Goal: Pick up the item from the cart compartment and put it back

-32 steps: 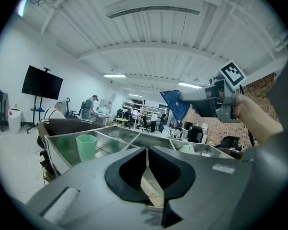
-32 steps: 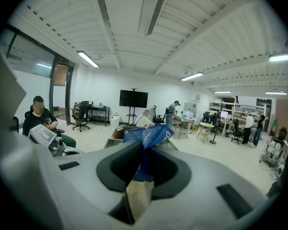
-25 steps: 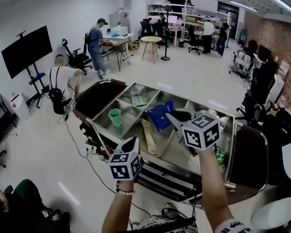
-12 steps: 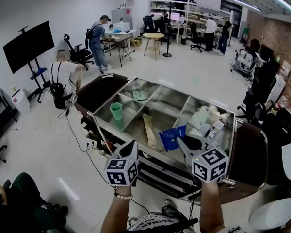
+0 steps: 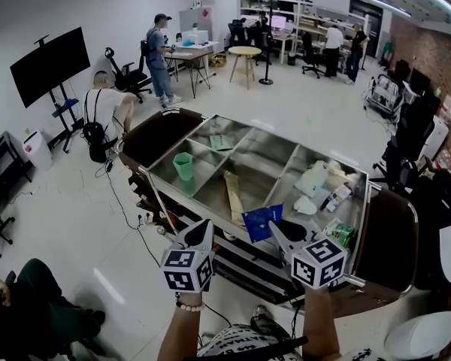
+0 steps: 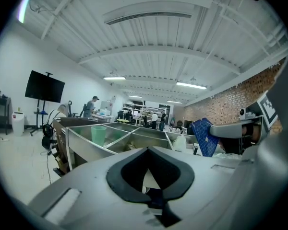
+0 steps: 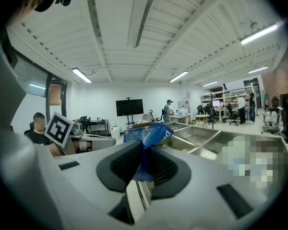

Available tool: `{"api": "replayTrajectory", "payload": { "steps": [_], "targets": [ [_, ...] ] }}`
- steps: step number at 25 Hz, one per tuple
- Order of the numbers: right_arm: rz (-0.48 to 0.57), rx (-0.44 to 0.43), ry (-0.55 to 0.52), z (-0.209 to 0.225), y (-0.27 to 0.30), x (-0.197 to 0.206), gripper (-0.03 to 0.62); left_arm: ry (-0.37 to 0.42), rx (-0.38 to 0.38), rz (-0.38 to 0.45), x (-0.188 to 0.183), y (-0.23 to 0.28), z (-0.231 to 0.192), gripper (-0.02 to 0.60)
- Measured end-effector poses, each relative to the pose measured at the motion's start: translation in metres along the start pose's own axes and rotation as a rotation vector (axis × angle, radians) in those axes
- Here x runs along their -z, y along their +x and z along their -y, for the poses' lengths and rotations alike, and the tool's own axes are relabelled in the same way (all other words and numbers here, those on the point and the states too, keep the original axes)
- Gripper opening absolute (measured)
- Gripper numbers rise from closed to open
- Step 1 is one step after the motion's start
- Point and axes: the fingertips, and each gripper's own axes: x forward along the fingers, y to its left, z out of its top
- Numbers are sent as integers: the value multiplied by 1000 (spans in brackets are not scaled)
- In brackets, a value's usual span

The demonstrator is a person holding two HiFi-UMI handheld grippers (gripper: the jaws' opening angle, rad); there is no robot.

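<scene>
Head view: the right gripper (image 5: 273, 229) had its jaws closed on a blue packet (image 5: 261, 221), which stuck up from their tips at the near edge of the steel cart (image 5: 264, 159). The left gripper (image 5: 203, 229) hung apart, to the left.

Left gripper view: the jaws met at their tips, with nothing between them.

Right gripper view: the packet sat pinched between the pads (its top jutting beyond the tips).
</scene>
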Motion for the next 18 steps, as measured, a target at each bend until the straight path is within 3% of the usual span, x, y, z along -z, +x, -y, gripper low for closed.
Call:
{"api": "replayTrajectory", "payload": {
  "steps": [18],
  "targets": [
    [3,-16,8,7,-4,4,64,14,2,-4,3,0,11,0]
  ]
}}
